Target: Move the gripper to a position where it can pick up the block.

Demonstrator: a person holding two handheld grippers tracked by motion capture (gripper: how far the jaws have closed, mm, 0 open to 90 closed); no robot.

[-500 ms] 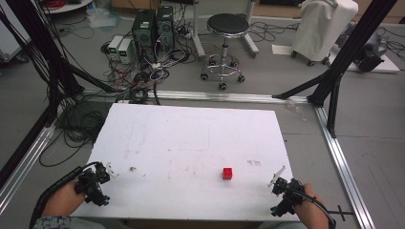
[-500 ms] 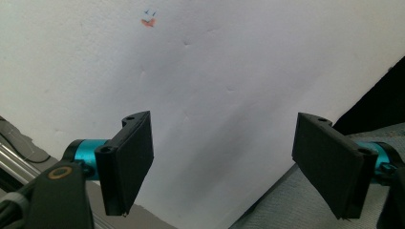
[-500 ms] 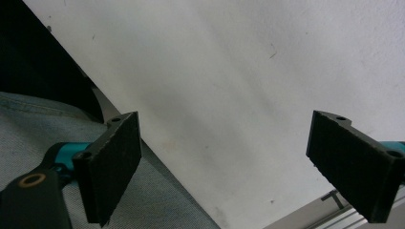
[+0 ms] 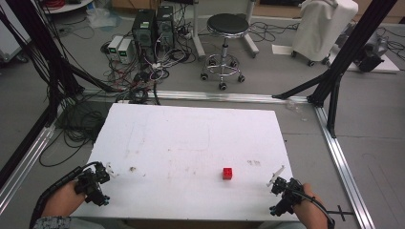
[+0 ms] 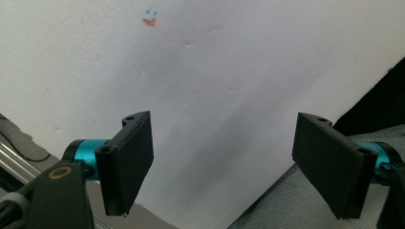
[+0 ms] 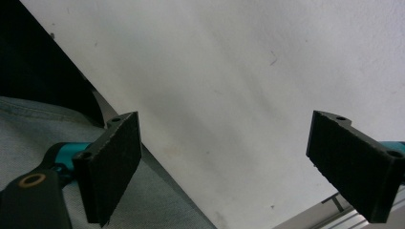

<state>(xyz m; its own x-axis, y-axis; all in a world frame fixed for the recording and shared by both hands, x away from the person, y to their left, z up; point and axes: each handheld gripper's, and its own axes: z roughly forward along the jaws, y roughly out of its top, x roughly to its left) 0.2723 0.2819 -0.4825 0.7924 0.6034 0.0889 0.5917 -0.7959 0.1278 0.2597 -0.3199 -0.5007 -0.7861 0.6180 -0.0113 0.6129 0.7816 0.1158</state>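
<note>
Table (image 4: 191,138): flat white rectangular board, matte, with faint scuffs, shallow dents and a few small stains; used here as the landmark.

Red cube (image 4: 228,173): small, solid-coloured, sharp-edged block, sitting on the table toward its near edge, right of the table's middle. Nothing touches it.

Left gripper (image 4: 102,179): black, held in the person's left hand (image 4: 64,198) at the table's near left corner. In the left gripper view (image 5: 229,167) the two jaws are flat rectangular black slabs with a finely grained face, mounted on teal metal cylinders. They stand wide apart with bare table surface between them; nothing is held. A small orange and blue mark (image 5: 150,21) shows on the table ahead of the jaws.

Right gripper (image 4: 279,183): black, held in the person's right hand (image 4: 310,210) at the table's near right corner, well apart from the red cube. In the right gripper view (image 6: 229,167) the same slab-shaped jaws are spread wide, with only the white board and its edge between them; nothing is held. Grey woven cloth (image 6: 28,124) lies below the table's edge.

Beyond the table's far edge: a round black stool (image 4: 227,28) on a chrome wheeled base, and black computer towers (image 4: 153,26) amid tangled cables.
</note>
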